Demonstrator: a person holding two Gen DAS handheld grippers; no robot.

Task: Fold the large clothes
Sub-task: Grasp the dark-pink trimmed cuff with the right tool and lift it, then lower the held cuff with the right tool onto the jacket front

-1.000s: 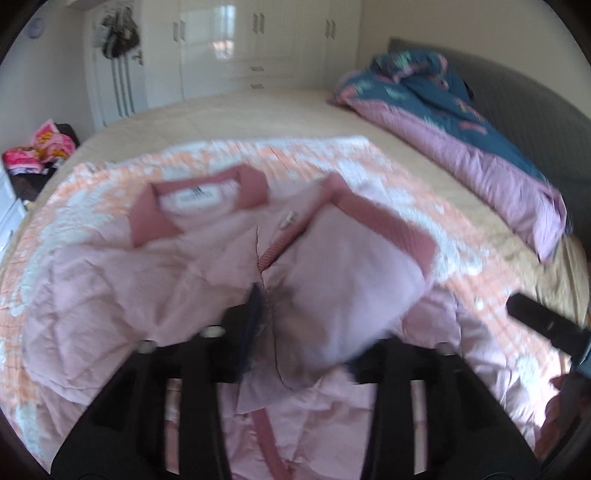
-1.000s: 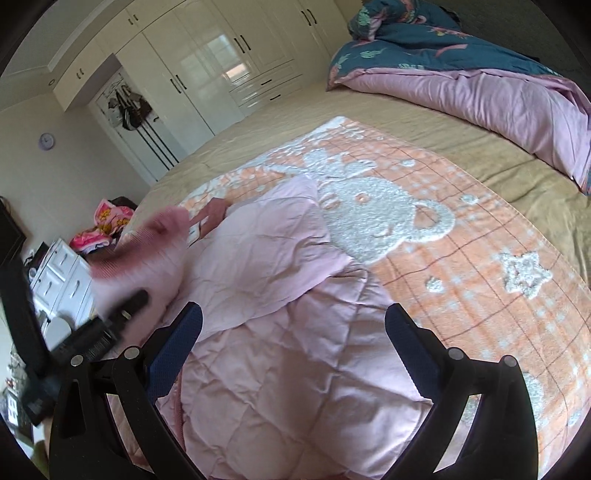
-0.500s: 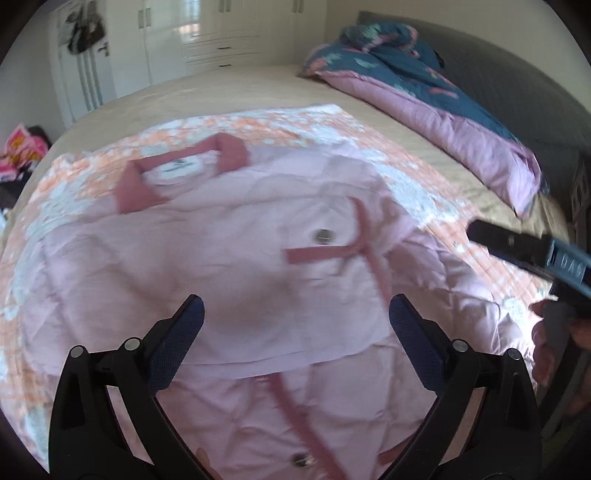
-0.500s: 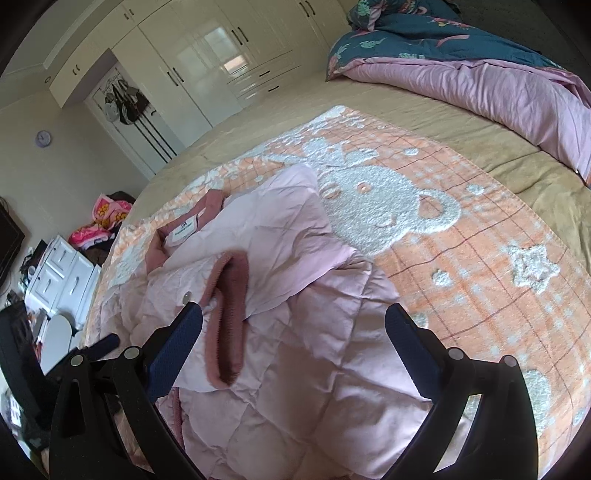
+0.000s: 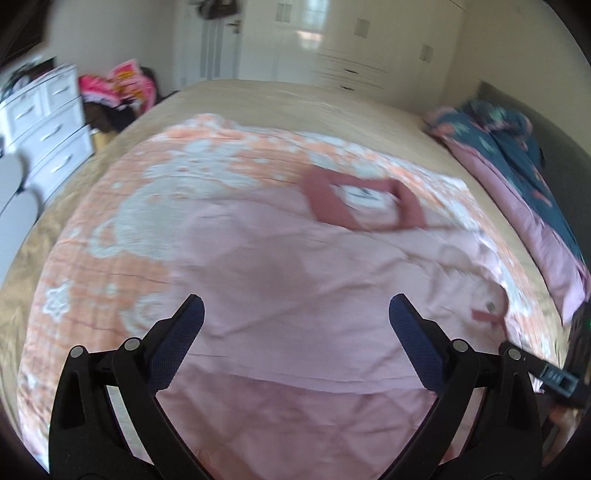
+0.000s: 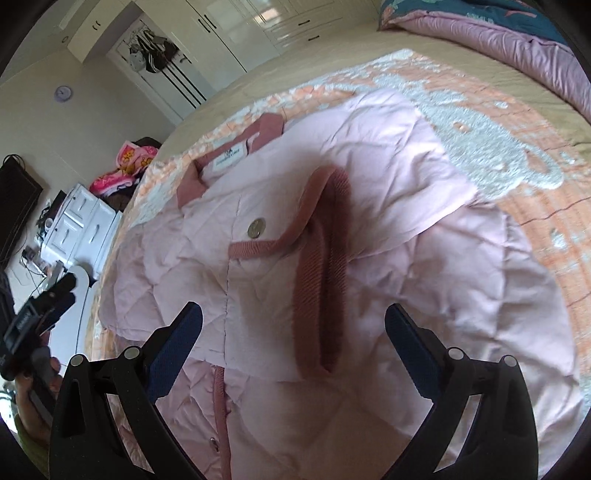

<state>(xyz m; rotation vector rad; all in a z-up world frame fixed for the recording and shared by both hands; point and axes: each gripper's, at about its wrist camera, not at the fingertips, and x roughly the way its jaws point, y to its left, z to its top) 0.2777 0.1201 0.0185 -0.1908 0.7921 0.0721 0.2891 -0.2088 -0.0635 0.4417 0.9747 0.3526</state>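
A pale pink quilted jacket (image 6: 369, 229) with a darker pink ribbed collar (image 6: 192, 184) lies front-up on an orange-and-white blanket (image 6: 491, 133) on the bed. One sleeve is folded across its chest, its ribbed cuff (image 6: 321, 266) in the middle. The jacket also shows in the left wrist view (image 5: 295, 302), collar (image 5: 362, 206) at the far side. My left gripper (image 5: 295, 325) is open and empty above the jacket's left part. My right gripper (image 6: 293, 332) is open and empty above the cuff. The left gripper shows at the left edge of the right wrist view (image 6: 40, 314).
A rolled teal-and-pink duvet (image 5: 524, 173) lies along the right side of the bed. White drawers (image 5: 48, 122) and pink items (image 5: 118, 85) stand to the left. White wardrobes (image 6: 236, 33) line the far wall.
The left gripper let go of the sleeve, which now lies across the chest, then opened and swung left. The right gripper moved closer over the cuff.
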